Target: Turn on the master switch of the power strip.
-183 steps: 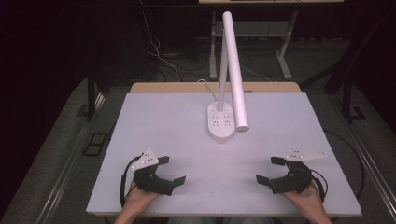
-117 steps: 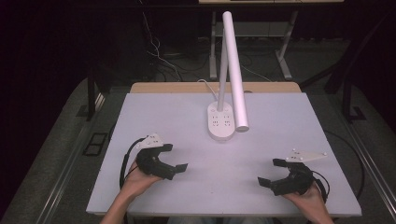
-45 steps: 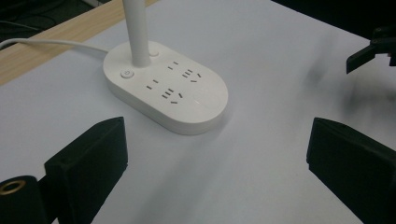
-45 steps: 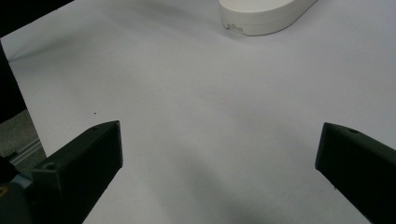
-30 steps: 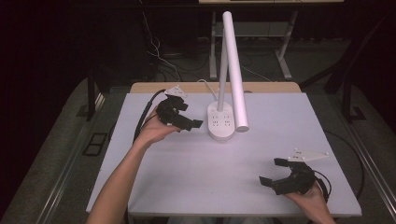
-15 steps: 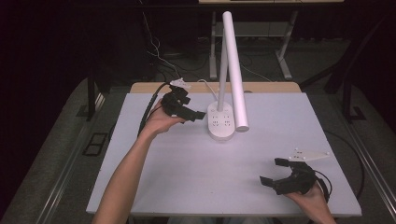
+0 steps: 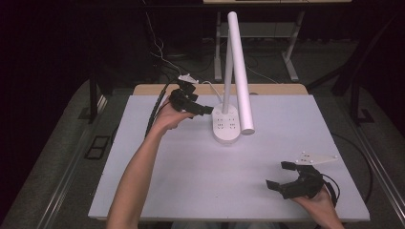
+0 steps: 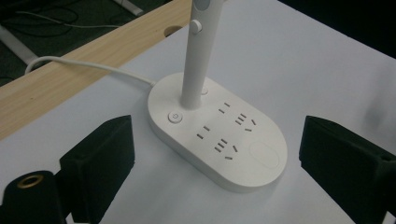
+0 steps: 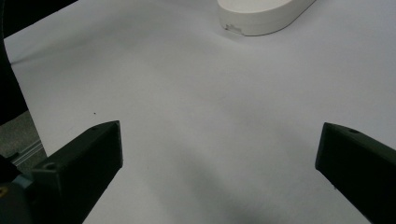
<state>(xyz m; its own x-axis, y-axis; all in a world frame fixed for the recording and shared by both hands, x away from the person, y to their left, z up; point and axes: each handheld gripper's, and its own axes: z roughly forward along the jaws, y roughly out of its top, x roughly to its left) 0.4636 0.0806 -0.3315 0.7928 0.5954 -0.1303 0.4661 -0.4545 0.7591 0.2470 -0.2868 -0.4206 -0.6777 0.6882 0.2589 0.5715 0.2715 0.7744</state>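
The surface (image 7: 181, 181) is a flat, matte white sheet with a bare wooden strip along its far edge. On it, toward the far side, stands the desk lamp (image 7: 226, 125): a smooth white plastic oval base, moulded with socket slots, a round power button (image 8: 175, 117) and a shallow oval recess. A slim round post (image 8: 200, 56) rises from the base. A long white cylindrical lamp head (image 7: 240, 71) slopes down past the base's right side. A white cord (image 8: 88, 70) leaves the base and crosses the wooden strip.

The left tongs (image 7: 203, 110) sit just left of the lamp base, pointed at it; their jaws have just been closing slightly yet remain spread, with nothing gripped. In the left gripper view the base lies ahead of the black, blocky pads (image 8: 100, 161), apparently without contact.

The right tongs (image 7: 282, 174) rest well apart from the lamp base, toward the near right, jaws spread and empty.

In the right gripper view the lamp base is cut off by the top edge. The post's top is cropped in the left gripper view.
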